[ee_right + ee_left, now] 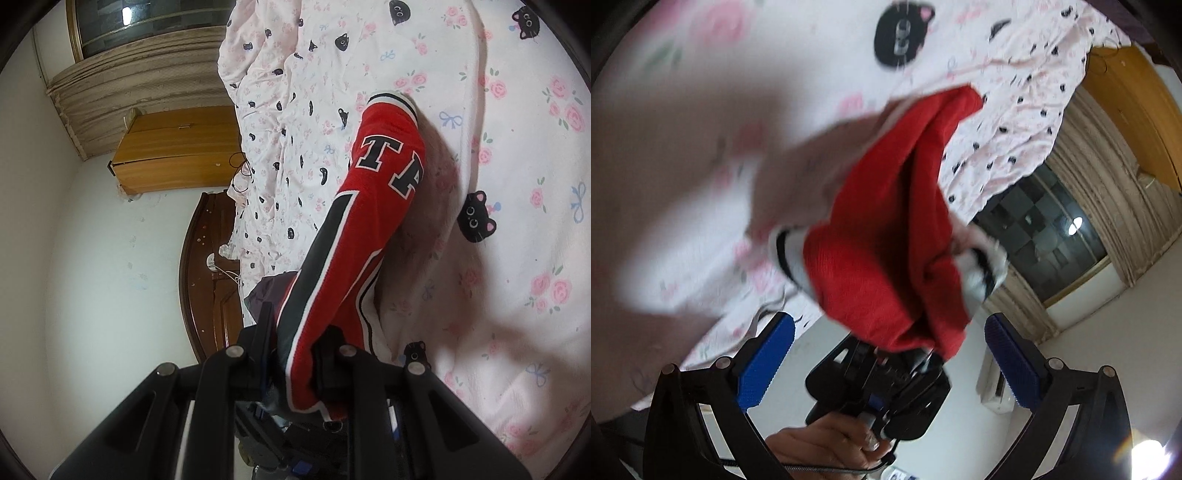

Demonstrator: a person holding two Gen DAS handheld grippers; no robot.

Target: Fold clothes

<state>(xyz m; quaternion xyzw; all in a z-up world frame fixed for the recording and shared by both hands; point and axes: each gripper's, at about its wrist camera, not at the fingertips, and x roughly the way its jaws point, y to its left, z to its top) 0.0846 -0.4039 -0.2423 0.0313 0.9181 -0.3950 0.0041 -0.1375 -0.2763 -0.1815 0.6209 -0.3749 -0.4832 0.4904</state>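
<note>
Left gripper is wide open, both blue pads apart with nothing pressed between them. The red garment hangs ahead of it, bunched and blurred, above the gap between the fingers and not touching either pad. White-and-black striped cuffs show at both sides of the bunch.

In the left wrist view the right gripper faces the camera, low centre, with the garment's lower end running down into it. A hand holds its handle, near the bottom edge.

Right wrist view: right gripper is clenched on the garment, red fabric pinched between the two black fingers. From there the garment stretches away over the bed, taut and narrow, a black stripe with white edging along its left side and big black letters near the far end. A striped cuff caps the far end, lying on or just above the sheet; cannot tell which.

Bedsheet is white with pink roses and black cat faces, filling the right side. A crumpled quilt with small cat prints lies left of the garment. Further left: wooden cabinet, beige curtain, dark headboard, white wall.
</note>
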